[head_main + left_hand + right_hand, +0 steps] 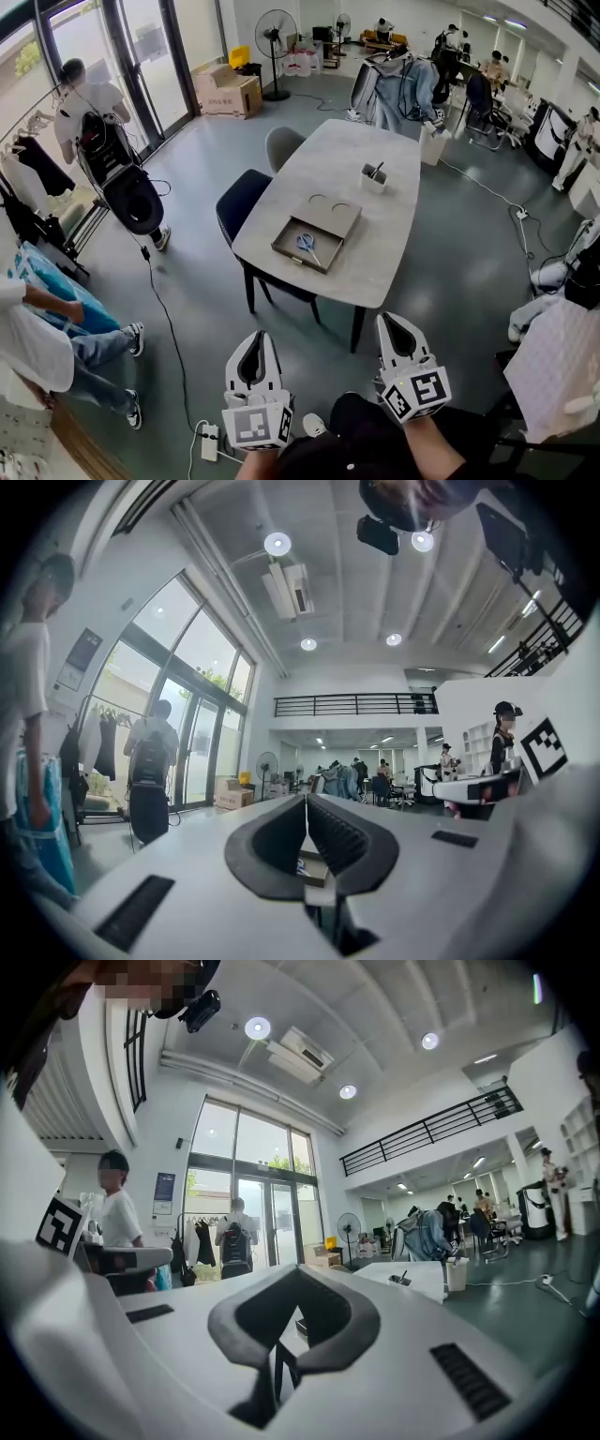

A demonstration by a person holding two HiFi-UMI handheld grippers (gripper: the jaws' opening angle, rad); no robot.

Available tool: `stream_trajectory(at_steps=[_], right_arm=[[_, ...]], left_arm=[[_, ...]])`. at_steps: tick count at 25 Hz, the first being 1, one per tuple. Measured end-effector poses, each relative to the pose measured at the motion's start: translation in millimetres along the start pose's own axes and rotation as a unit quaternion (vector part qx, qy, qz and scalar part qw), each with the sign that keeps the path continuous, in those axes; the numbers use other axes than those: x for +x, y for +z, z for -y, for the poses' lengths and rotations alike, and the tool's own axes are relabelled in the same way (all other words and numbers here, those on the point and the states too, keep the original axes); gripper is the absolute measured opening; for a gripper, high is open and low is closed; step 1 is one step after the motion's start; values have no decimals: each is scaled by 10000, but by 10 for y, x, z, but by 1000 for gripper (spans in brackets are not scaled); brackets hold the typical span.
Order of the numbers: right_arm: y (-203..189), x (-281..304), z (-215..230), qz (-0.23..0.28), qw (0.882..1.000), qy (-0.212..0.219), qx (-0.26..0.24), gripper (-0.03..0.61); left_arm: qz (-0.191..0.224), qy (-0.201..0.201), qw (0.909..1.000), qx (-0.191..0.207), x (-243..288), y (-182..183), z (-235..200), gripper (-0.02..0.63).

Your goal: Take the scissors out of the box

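Both grippers short of the counter, scissors in the box

The scissors [307, 243] (blue handles) lie inside the shallow brown box [330, 217] on the counter [347, 155]. The left gripper [262, 335] and right gripper [386, 318] hang well apart from the box on its near side, each with jaws closed together on nothing. A small pen holder [374, 177] stands beyond the box.

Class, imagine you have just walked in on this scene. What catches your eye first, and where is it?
The pale table in the middle of the room stands out first, with a flat brown box on it and blue-handled scissors lying inside. Nearest the camera, the left gripper and right gripper are both shut and empty, short of the table.
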State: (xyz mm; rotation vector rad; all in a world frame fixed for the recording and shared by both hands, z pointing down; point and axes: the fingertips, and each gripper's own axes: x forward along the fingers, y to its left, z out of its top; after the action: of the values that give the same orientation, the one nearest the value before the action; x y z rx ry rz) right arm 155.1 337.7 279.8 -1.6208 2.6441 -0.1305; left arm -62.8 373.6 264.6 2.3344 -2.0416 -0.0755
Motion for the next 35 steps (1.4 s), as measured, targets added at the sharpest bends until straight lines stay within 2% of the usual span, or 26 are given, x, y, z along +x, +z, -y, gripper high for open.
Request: stream_trajectory(at_steps=[12, 35], right_arm=[[-45, 516, 19, -30, 10000, 42, 25, -5], [-64, 2536, 860, -198, 9994, 272, 108, -5]], left_arm=[[-34, 17, 10000, -31, 404, -62, -273, 17], [-264, 181, 9995, 10, 2449, -178, -667, 17]])
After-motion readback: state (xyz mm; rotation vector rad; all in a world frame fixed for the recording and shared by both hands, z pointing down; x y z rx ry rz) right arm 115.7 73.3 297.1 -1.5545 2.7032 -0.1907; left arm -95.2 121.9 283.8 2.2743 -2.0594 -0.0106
